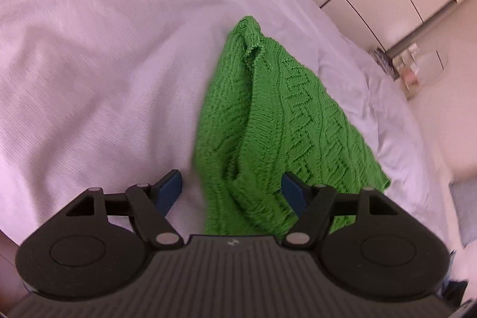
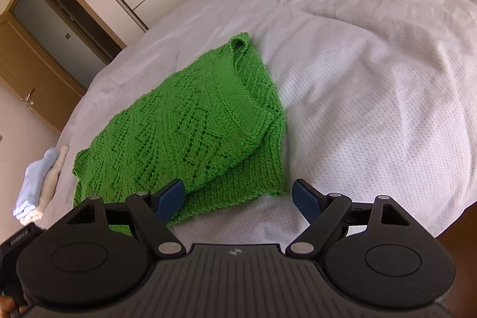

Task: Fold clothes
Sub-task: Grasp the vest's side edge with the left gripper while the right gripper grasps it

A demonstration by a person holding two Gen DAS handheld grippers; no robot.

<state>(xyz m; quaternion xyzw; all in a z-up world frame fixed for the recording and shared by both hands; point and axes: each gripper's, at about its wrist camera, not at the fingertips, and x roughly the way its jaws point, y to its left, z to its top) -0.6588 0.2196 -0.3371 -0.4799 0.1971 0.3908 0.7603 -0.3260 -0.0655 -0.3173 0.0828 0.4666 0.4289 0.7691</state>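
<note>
A green knitted sweater point(image 2: 190, 127) lies part-folded on the white bedspread point(image 2: 372, 97), one half doubled over the other, its ribbed hem nearest you and a loose cuff or corner poking up at its far end. A small stack of folded clothes point(image 2: 35, 184) sits well apart from the sweater, toward the wardrobe side of the bed.

The risk from here is a sloppy pinch — the knit is thick and stretchy, and if you catch only the top layer at the hem, the fold will likely slide and bunch rather than travel as one piece. Dragging the sweater across the bedspread could also ruck up the sheet beneath it.

Your left gripper point(image 1: 232, 192) hangs angled downward over the sweater's near end, jaws apart with a ridge of knit between them but the pads not pressing on it. Your right gripper point(image 2: 238, 197) tilts down at the sweater's hem corner, jaws spread wide — nothing held, one pad over the hem edge and the other over bare bedspread.
</note>
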